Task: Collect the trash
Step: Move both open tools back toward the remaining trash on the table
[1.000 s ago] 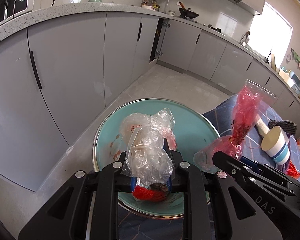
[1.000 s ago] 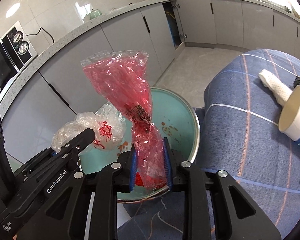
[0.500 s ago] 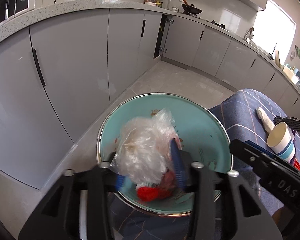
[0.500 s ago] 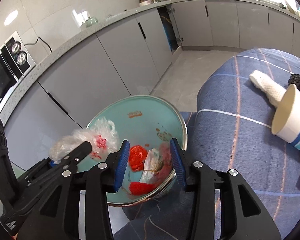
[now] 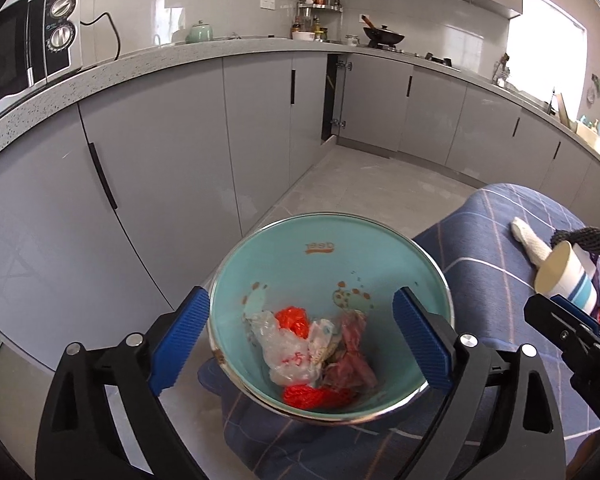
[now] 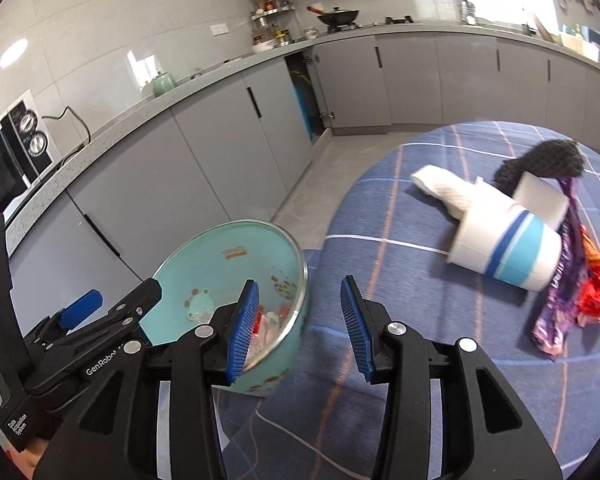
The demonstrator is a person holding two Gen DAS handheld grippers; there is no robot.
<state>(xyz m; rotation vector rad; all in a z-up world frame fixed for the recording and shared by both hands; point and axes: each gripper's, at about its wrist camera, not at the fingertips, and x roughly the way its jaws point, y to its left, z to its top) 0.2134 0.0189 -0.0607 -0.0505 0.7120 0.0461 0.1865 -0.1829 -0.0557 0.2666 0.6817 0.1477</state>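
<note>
One word, "GenRobot", marks the left gripper (image 6: 76, 312) (remaining letters hidden).

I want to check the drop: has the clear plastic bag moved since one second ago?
Yes. The clear plastic bag went down from between the left gripper's fingers into the teal bowl, where it lies now.

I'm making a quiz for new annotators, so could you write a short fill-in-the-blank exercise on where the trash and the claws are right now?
1. The clear bag and other collected trash lie inside the teal ____.
2. The paper cup lies on its ____ on the blue checked cloth.
3. The left claw is open, with its jaws either side of the ____.
4. The right claw holds ____.

Missing words: bowl; side; bowl; nothing
</note>
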